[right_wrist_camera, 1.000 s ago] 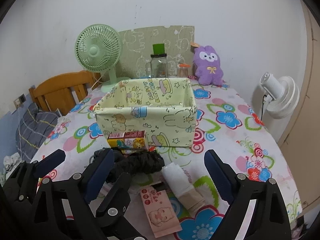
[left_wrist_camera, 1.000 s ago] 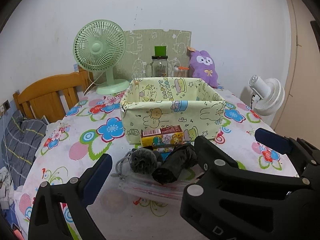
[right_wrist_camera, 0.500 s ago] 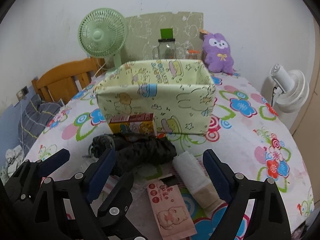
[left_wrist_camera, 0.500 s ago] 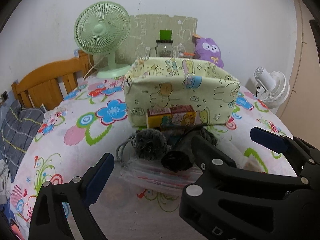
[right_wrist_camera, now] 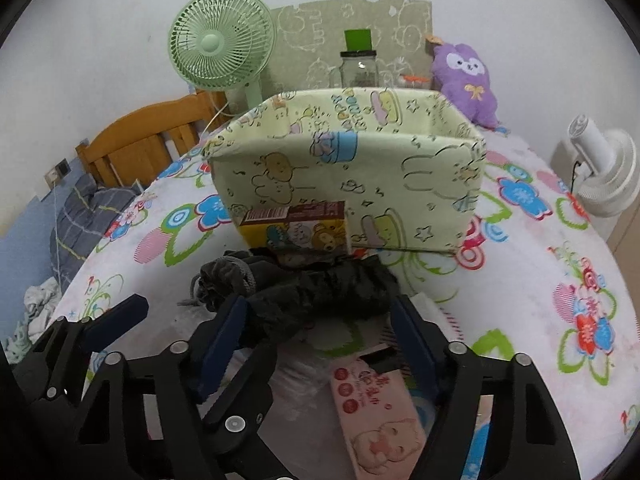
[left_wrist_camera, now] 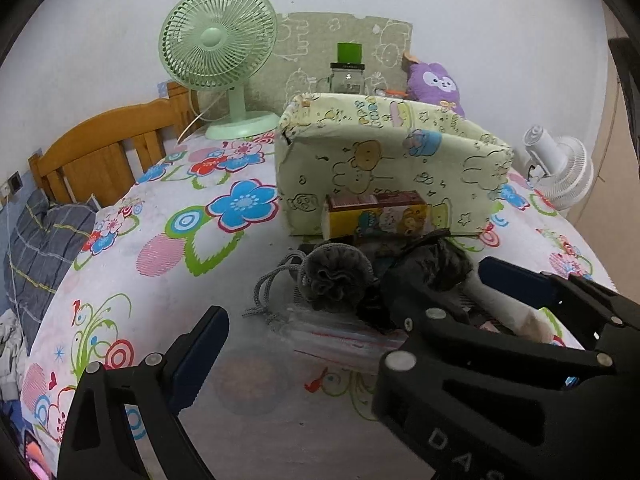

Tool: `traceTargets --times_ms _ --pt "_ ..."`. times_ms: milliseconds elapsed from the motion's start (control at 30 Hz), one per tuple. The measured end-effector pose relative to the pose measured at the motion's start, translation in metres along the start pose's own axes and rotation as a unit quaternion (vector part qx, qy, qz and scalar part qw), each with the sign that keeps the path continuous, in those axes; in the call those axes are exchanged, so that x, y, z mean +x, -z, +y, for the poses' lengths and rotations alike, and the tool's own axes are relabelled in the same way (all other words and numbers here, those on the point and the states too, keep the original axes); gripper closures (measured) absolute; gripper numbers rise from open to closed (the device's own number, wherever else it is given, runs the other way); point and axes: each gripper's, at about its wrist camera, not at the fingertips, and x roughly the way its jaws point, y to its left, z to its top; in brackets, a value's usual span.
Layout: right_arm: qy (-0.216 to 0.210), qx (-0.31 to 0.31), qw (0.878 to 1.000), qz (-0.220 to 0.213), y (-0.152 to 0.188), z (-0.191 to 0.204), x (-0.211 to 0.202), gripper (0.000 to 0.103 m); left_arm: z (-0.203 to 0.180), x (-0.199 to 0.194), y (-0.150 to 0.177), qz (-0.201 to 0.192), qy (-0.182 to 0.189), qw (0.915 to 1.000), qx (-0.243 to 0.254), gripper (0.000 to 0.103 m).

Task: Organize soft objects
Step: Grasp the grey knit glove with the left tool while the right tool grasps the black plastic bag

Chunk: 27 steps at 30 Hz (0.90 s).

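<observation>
A pile of soft things lies on the flowered tablecloth in front of a pale green fabric basket [left_wrist_camera: 380,168] [right_wrist_camera: 360,184]. It holds a grey drawstring pouf [left_wrist_camera: 328,280] [right_wrist_camera: 224,280], a black rolled cloth [left_wrist_camera: 436,268] [right_wrist_camera: 328,292] and a white rolled cloth [left_wrist_camera: 504,312]. My right gripper [right_wrist_camera: 318,304] straddles the black roll, its jaws closing with the roll between them and a pad at each end. My left gripper [left_wrist_camera: 352,290] stands wide open over the pouf and holds nothing. The right gripper's arm crosses in front of the left camera.
A yellow carton [left_wrist_camera: 376,214] [right_wrist_camera: 296,226] leans on the basket's front. A clear zip bag [left_wrist_camera: 344,340] and a pink packet [right_wrist_camera: 376,412] lie under the pile. At the back stand a green fan [left_wrist_camera: 218,40], a jar [left_wrist_camera: 348,76] and a purple plush [right_wrist_camera: 468,80]; a white fan [right_wrist_camera: 604,172] stands at the right.
Both grippers have sunk and come closer to the pile. The right gripper's jaws have narrowed around the black roll. The left jaws stay wide.
</observation>
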Motion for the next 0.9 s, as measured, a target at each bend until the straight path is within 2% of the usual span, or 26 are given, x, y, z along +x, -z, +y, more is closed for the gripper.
traceTargets --times_ms 100,133,167,300,333,667,900 --pt "-0.028 0.011 0.999 0.017 0.001 -0.001 0.007 0.044 0.003 0.007 0.001 0.016 0.004 0.9999 -0.004 0.008" --pt "-0.034 0.013 0.999 0.021 0.002 -0.001 0.009 0.056 0.004 0.008 0.001 0.02 0.005 0.9998 -0.006 0.008" --pt "-0.036 0.013 0.999 0.023 0.002 -0.001 0.009 0.064 0.004 0.01 0.002 0.024 0.006 0.9997 -0.007 0.008" --pt "-0.046 0.018 0.999 0.022 0.003 -0.002 0.008 0.07 0.003 0.01 0.003 0.024 0.008 0.9997 -0.006 0.008" --pt "-0.043 0.018 0.999 0.02 0.003 -0.002 0.007 0.075 0.003 0.01 0.003 0.024 0.007 0.9997 -0.005 0.008" --pt "-0.003 0.014 1.0 -0.021 0.002 -0.007 -0.018 0.077 -0.005 0.0 -0.005 -0.004 -0.014 0.9999 0.004 0.007" --pt "0.02 0.034 0.999 -0.03 -0.003 -0.018 -0.021 0.077 -0.012 0.003 -0.013 -0.014 -0.023 0.9996 0.012 0.01"
